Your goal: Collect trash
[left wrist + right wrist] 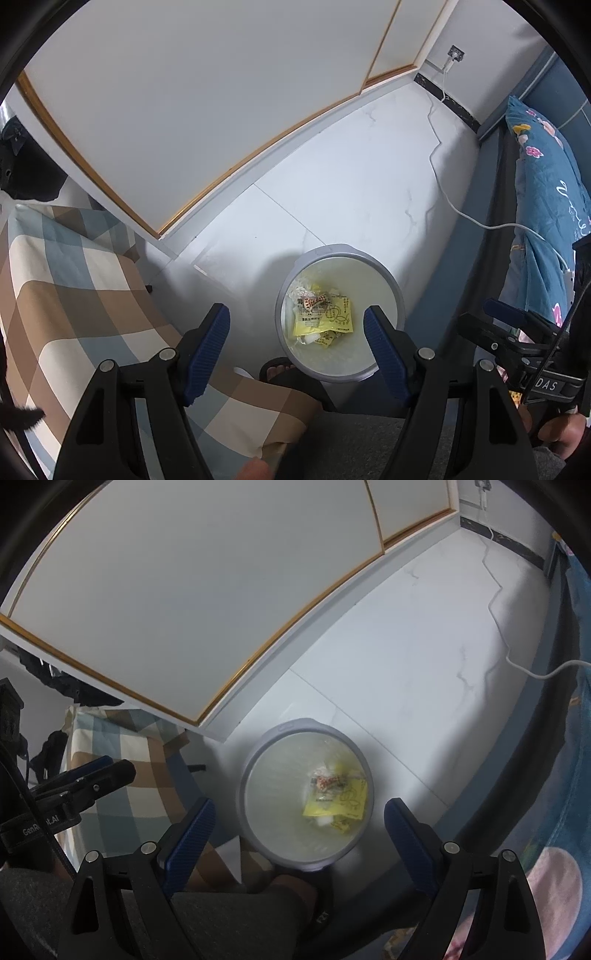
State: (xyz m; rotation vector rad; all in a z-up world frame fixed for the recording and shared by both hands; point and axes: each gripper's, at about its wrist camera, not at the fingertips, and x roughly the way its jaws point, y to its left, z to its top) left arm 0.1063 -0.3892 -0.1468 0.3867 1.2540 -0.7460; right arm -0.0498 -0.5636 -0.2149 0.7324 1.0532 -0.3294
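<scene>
A round grey waste bin stands on the white floor below me, lined with a clear bag. It holds yellow wrappers and a clear packet with red print. It also shows in the right wrist view, with the wrappers at its bottom. My left gripper is open and empty, held above the bin. My right gripper is open and empty too, also above the bin. The right gripper shows at the right edge of the left wrist view, and the left gripper at the left of the right wrist view.
A checked cloth covers a surface at the left. A bed with a blue floral cover stands at the right. A white cable runs across the floor from a wall socket. White cabinet doors stand behind. A sandalled foot rests by the bin.
</scene>
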